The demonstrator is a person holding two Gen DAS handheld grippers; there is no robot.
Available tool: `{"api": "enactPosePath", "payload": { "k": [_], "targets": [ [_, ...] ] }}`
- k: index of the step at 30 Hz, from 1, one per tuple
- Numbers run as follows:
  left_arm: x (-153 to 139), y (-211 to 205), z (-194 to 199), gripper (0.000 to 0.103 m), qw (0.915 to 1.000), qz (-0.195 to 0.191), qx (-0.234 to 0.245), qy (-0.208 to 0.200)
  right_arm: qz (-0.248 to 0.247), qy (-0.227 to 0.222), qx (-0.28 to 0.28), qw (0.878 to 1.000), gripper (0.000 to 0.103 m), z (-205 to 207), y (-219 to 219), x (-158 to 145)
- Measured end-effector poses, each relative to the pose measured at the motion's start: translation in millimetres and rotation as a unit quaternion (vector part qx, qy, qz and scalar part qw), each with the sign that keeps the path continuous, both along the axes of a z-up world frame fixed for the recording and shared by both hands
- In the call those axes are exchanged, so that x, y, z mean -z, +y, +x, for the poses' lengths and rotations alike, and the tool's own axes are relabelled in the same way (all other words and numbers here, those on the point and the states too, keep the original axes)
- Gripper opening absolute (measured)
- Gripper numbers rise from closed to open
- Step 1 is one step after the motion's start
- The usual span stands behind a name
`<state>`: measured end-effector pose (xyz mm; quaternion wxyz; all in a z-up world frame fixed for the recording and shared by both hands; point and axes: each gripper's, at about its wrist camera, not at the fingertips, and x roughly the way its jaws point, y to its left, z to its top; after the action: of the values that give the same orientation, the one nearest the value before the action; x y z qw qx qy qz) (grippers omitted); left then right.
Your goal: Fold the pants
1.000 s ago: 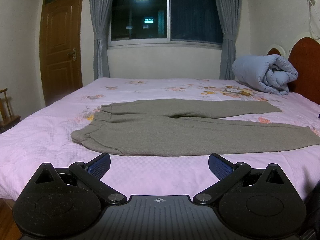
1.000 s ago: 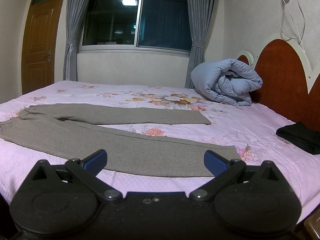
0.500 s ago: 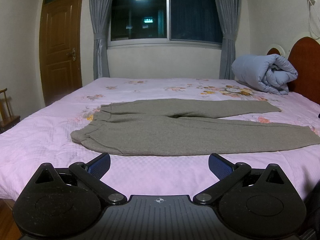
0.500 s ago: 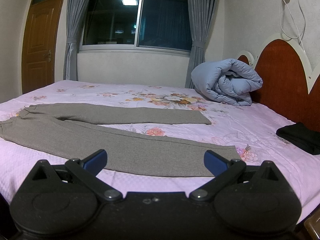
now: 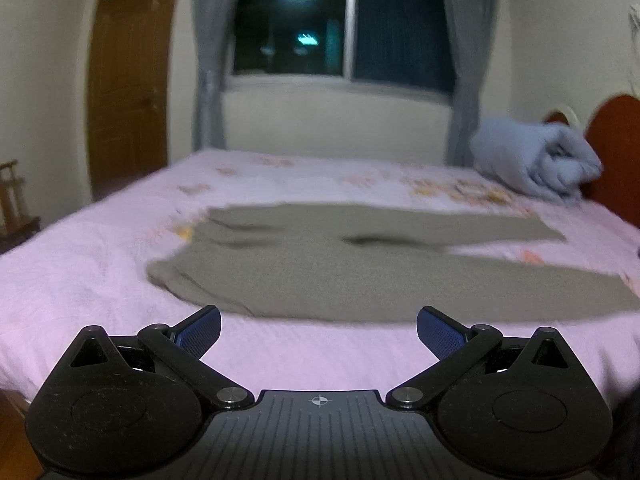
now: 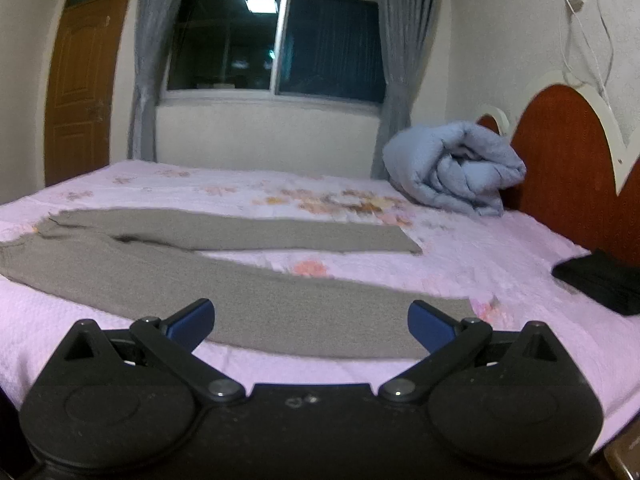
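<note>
Grey-brown pants (image 5: 320, 276) lie flat on the pink bed (image 5: 80, 280), waistband to the left, both legs spread out to the right. My left gripper (image 5: 319, 330) is open and empty, just short of the near edge by the waist. In the right wrist view the pants (image 6: 256, 308) show their two legs, the near cuff at the right. My right gripper (image 6: 310, 324) is open and empty, its fingertips over the near leg's lower edge.
A rolled blue quilt (image 6: 452, 168) sits by the red headboard (image 6: 568, 168) at the far right. A folded black garment (image 6: 600, 280) lies at the right side of the bed (image 6: 500, 256). A door (image 5: 128, 88) and window (image 5: 340, 24) are behind.
Both grippers have moved slightly forward and down toward the pants; the left view is motion-blurred. The pants have not moved and both grippers stay open.
</note>
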<state>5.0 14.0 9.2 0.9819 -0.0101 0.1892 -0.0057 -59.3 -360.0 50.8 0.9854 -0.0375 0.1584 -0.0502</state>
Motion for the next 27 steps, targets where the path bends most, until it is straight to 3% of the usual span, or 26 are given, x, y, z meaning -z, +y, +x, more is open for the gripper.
{"api": "enactPosePath", "payload": {
  "k": [6, 12, 14, 18, 22, 27],
  "targets": [
    [-15.8, 46.1, 60.2, 0.103, 0.9995, 0.000, -0.027, 0.016, 0.014, -0.008, -0.025, 1.000, 0.097, 49.0, 0.3, -14.9],
    [-25.4, 91.7, 145.4, 0.103, 0.9969, 0.025, -0.064, 0.039, 0.032, -0.007, -0.041, 0.999, 0.097, 101.6, 7.6, -29.5],
    [-25.6, 102.3, 178.5, 0.103, 0.9966, 0.030, -0.057, 0.052, 0.036, 0.001, -0.044, 0.998, 0.097, 120.0, 12.5, -31.0],
    [-17.7, 129.8, 245.4, 0.103, 0.9974, -0.017, -0.027, 0.065, 0.036, 0.018, -0.056, 0.998, 0.097, 158.8, 29.4, -28.2],
    [3.3, 150.0, 322.8, 0.103, 0.9909, -0.054, -0.057, 0.110, 0.031, 0.029, -0.063, 0.997, 0.097, 195.4, 47.3, -17.8],
    [38.2, 171.6, 401.8, 0.100, 0.9844, -0.093, -0.051, 0.140, 0.022, 0.047, -0.064, 0.997, 0.097, 255.7, 65.4, -4.9]
  ]
}}
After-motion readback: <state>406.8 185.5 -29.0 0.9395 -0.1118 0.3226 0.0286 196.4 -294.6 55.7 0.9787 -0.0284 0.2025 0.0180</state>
